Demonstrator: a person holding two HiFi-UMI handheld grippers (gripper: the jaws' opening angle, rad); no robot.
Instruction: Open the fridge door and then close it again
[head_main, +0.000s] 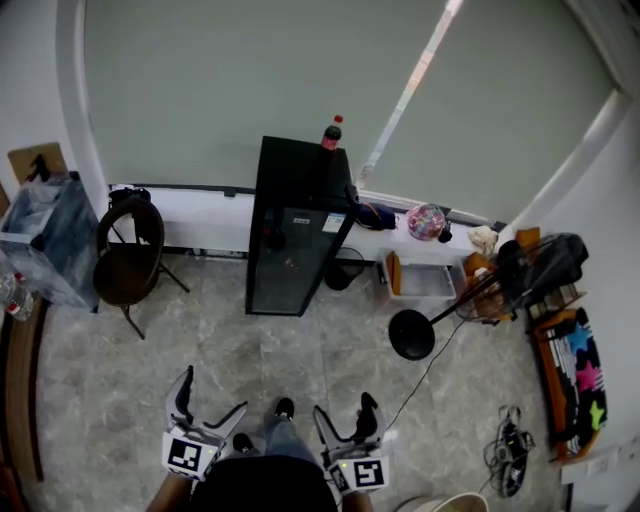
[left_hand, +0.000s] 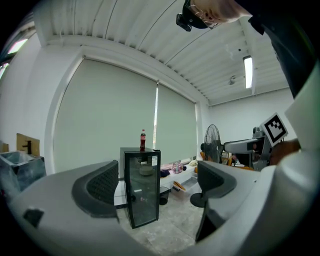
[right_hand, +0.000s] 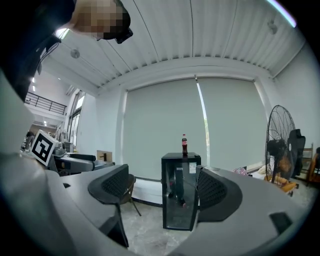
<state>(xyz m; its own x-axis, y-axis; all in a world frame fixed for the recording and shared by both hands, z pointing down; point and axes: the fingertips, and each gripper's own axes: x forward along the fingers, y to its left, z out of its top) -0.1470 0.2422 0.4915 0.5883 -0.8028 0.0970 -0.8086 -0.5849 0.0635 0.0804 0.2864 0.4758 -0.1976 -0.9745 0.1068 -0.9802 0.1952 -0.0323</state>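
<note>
Two handheld grippers sat lowest in the head view, the left gripper (head_main: 212, 394) and the right gripper (head_main: 343, 406), side by side and apart from each other. Each gripper's jaws were spread wide with nothing held between them, and each gripper view showed only the distant room through the gap.

One black fridge (head_main: 297, 235) stood upright across the room, well apart from both grippers. Its single glass door (head_main: 288, 262) faced the person and lay shut, flush with the cabinet. One red-capped bottle (head_main: 331, 133) stood upright on the fridge's top, near the back right corner.

A broad stretch of pale tiled floor (head_main: 300, 350) lay open between the grippers and the door. The fridge's back met a low white ledge (head_main: 205, 213) running along the window wall.

One dark chair (head_main: 128, 255) stood on the left, near the fridge but not touching it. One floor fan rested on its round black base (head_main: 412, 334) on the right, near the fridge's front corner, with a thin cable (head_main: 425, 375) trailing over the floor toward the person.
</note>
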